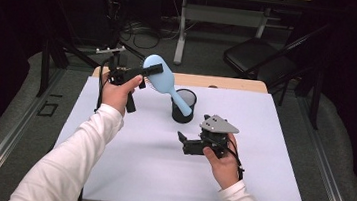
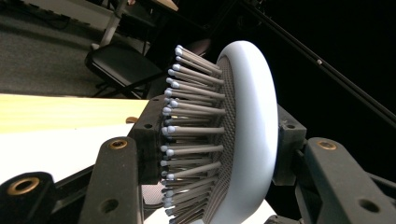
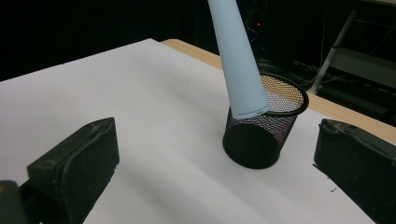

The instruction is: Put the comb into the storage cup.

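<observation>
I have the white tabletop (image 1: 148,178) in front of me, with a black mesh pencil cup (image 1: 184,105) standing upright near its far middle. My left tool (image 1: 150,70) is clamped across the head of a light-blue hairbrush (image 1: 161,77), one jaw on the bristle side, the other on the smooth back. The brush hangs tilted, with its long axis running from the head at upper left down to the handle end at the cup's rim. From the right gripper view, that handle end (image 3: 250,109) sits at the near edge of the rim; I cannot tell whether it is inside or just touching. My right tool (image 1: 183,141) rests on the tabletop just near of the cup, jaws wide apart and empty, and is the nearer one to it. The cup's bottom is hidden behind mesh.
</observation>
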A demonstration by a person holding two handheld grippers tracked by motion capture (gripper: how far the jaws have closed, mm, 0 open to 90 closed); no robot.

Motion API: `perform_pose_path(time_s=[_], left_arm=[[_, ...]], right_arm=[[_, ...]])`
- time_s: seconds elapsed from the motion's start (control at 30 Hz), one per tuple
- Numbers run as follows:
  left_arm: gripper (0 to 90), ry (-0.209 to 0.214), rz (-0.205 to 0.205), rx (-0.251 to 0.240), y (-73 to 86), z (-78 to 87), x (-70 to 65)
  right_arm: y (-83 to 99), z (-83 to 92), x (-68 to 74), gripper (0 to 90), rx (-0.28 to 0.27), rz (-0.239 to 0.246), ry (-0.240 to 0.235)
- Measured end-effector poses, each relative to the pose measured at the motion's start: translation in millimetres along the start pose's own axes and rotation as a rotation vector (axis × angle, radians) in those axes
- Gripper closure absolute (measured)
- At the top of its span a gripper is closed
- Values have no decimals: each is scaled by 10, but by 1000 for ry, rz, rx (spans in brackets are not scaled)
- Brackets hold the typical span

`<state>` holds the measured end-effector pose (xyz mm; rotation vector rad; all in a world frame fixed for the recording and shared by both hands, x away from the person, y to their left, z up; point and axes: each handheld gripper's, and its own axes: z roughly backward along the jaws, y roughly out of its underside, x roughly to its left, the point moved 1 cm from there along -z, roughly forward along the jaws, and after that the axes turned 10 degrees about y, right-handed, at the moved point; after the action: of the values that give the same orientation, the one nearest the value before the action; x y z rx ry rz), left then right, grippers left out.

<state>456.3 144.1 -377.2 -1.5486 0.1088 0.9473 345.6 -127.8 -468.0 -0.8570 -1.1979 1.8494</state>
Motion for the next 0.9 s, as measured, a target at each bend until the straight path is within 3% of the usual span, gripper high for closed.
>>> perform_pose_path(time_s=[0.9], left_arm=[[505, -49, -82, -18, -81, 23, -23]], right_arm=[[6, -4, 6, 2, 6, -1, 2]])
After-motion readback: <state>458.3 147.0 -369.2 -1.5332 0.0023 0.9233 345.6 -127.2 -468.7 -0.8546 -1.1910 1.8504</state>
